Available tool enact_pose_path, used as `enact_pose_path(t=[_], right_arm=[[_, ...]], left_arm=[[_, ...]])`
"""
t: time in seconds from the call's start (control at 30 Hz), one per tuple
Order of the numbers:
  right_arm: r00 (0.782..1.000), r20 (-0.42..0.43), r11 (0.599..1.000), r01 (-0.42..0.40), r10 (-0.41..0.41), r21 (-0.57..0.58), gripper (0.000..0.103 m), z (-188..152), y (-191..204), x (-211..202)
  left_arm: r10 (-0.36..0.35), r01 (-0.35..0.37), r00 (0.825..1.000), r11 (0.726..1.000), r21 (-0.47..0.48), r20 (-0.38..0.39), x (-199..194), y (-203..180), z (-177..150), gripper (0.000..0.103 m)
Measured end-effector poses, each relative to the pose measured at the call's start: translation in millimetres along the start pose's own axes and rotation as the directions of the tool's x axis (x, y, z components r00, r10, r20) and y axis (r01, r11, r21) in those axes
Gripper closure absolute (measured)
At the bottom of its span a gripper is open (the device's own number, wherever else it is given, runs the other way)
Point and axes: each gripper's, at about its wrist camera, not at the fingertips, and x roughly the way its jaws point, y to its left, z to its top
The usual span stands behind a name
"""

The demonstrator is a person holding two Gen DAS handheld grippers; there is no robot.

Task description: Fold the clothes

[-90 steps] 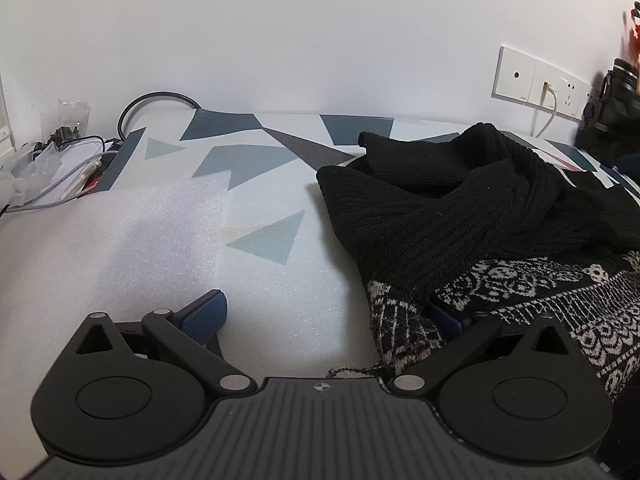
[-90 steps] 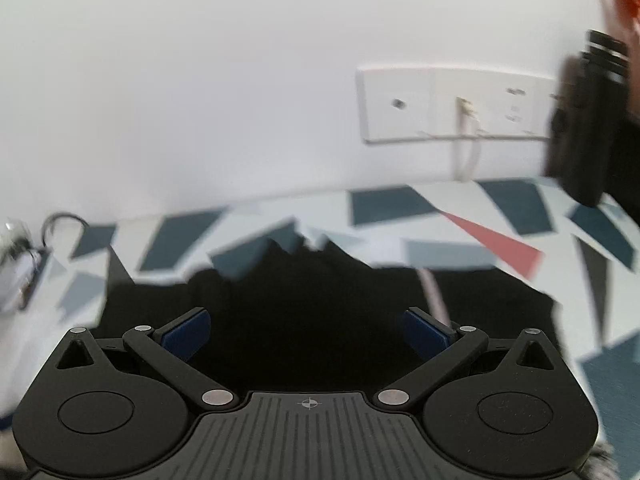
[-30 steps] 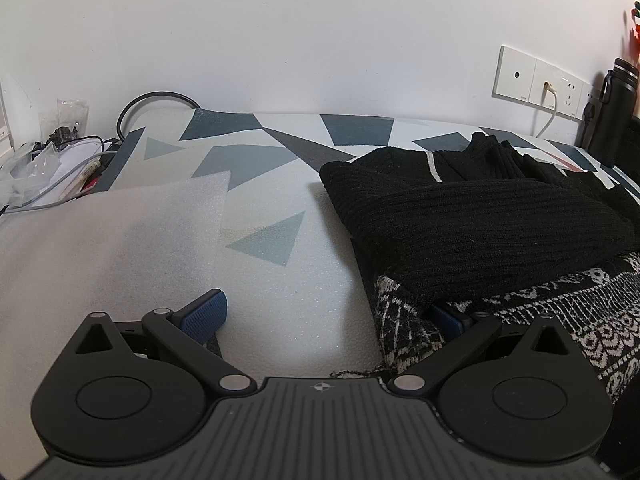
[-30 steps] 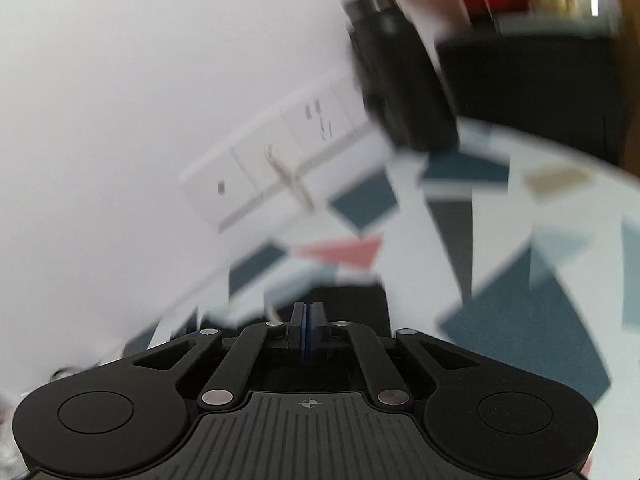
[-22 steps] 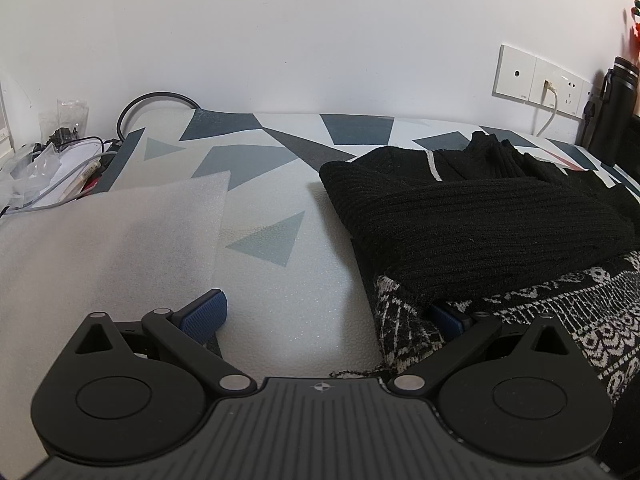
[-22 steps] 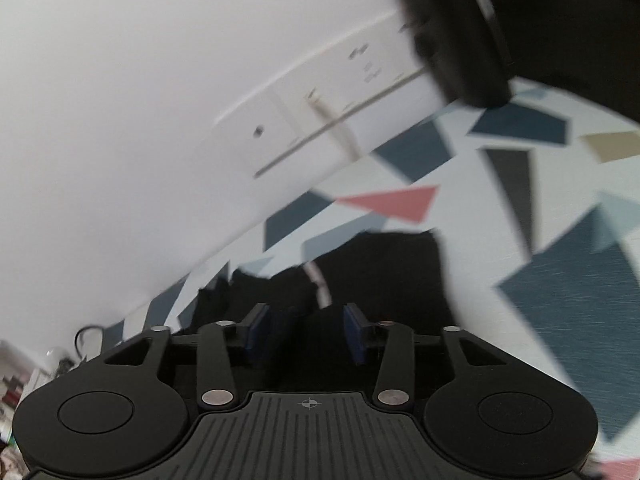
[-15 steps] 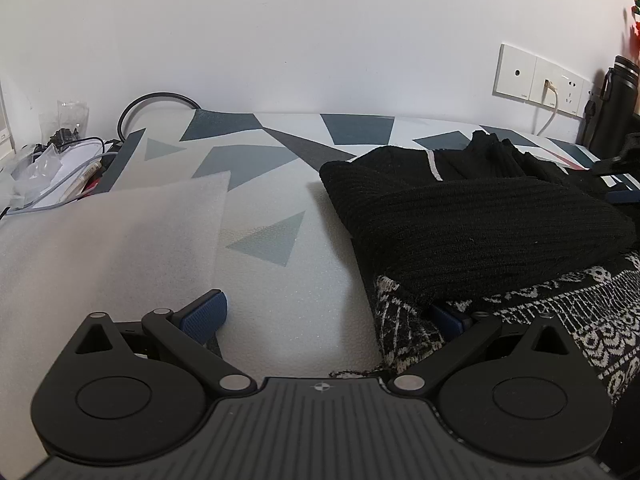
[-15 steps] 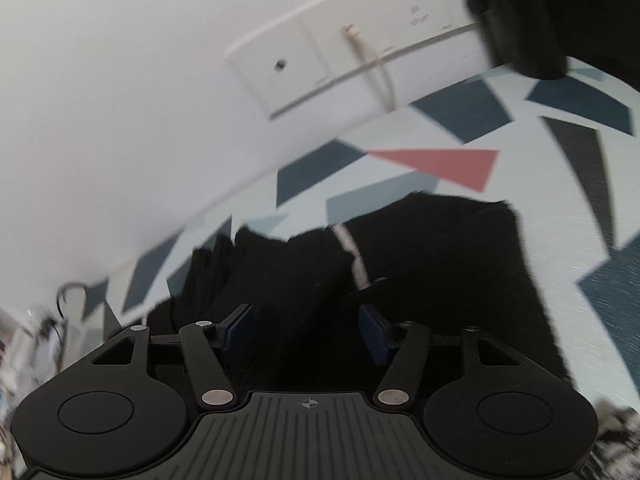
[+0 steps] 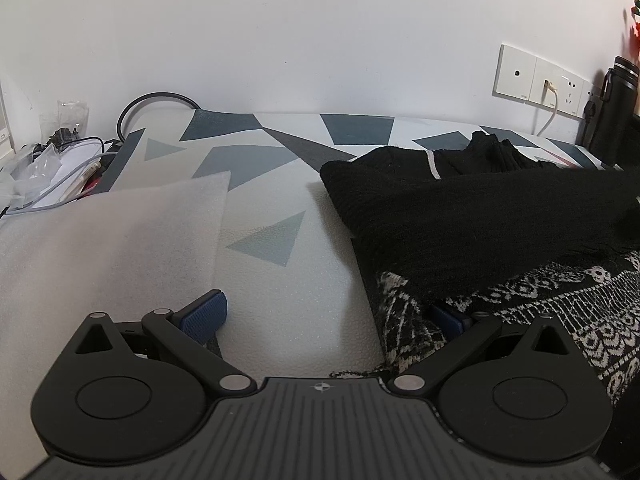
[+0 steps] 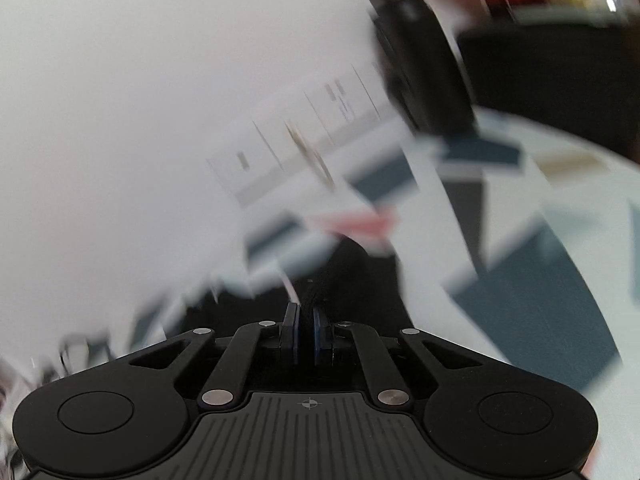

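A black knit sweater [image 9: 480, 216] with a black-and-white patterned band [image 9: 580, 304] lies on the geometric-print mat [image 9: 280, 184], filling the right half of the left wrist view. My left gripper [image 9: 325, 316] is open and low over the mat. Its right pad sits against the sweater's patterned hem and its left pad rests by the foam sheet. The right wrist view is motion-blurred. There my right gripper [image 10: 306, 328] is shut on a bunched fold of the black sweater [image 10: 348, 276], with fabric between the blue pads.
A white foam sheet [image 9: 108, 240] covers the mat's left side. Cables and plastic bags [image 9: 60, 160] pile up at the far left. Wall sockets [image 9: 536, 80] and a black bottle [image 9: 612, 108] stand at the back right against the white wall.
My right gripper, shut a second ago, opened over the sweater and has now closed on a fold of it. The right view swung sharply. The left gripper stayed put.
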Motion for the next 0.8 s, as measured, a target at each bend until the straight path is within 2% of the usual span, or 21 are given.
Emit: enact_pose_path(t=[0.07, 0.2, 0.3, 0.37, 0.43, 0.5, 0.6, 0.67, 0.8], right_arm=[[0.997, -0.065, 0.999, 0.047, -0.046, 0.02, 0.092, -18.0, -12.3, -4.4], [0.997, -0.027, 0.993, 0.075, -0.073, 0.09, 0.087, -33.5, -22.6, -22.2], [0.998, 0.003, 0.995, 0.068, -0.068, 0.074, 0.075, -26.0, -20.8, -25.6], [0.997, 0.024, 0.997, 0.077, -0.078, 0.027, 0.057, -14.5, -14.3, -22.7], [0.995, 0.05, 0.997, 0.082, -0.082, -0.009, 0.057, -1.5, -8.3, -20.4], [0.995, 0.07, 0.996, 0.077, -0.074, -0.049, 0.048, 10.7, -2.5, -18.0], [0.991, 0.099, 0.983, 0.102, -0.088, -0.153, 0.035, 22.8, 10.9, -13.2], [0.991, 0.104, 0.967, 0.108, -0.086, -0.232, 0.034, 26.8, 19.0, -7.1], [0.995, 0.086, 0.953, 0.078, -0.055, -0.294, 0.034, 32.6, 22.0, 6.7]], left_arm=[[0.0, 0.0, 1.0, 1.0, 0.0, 0.0, -0.1, 0.2, 0.0, 0.0], [0.0, 0.0, 1.0, 1.0, 0.001, 0.0, 0.2, 0.6, 0.1, 0.0], [-0.008, 0.008, 1.0, 1.0, 0.001, -0.007, -0.5, 1.5, 1.2, 0.0], [-0.034, 0.034, 0.999, 0.999, -0.004, -0.025, -2.4, 5.0, 3.8, 0.0], [-0.06, 0.059, 0.997, 0.998, -0.009, -0.042, -4.3, 8.4, 6.5, 0.0], [-0.082, 0.081, 0.995, 0.996, -0.023, -0.048, -9.4, 12.8, 9.3, 0.001], [-0.099, 0.098, 0.995, 0.994, -0.048, -0.01, -27.9, 20.7, 14.3, 0.001], [-0.102, 0.103, 0.993, 0.994, -0.028, 0.051, -45.3, 23.8, 22.1, 0.001], [-0.174, 0.18, 0.976, 0.983, -0.031, 0.127, -57.3, 32.4, 52.3, 0.001]])
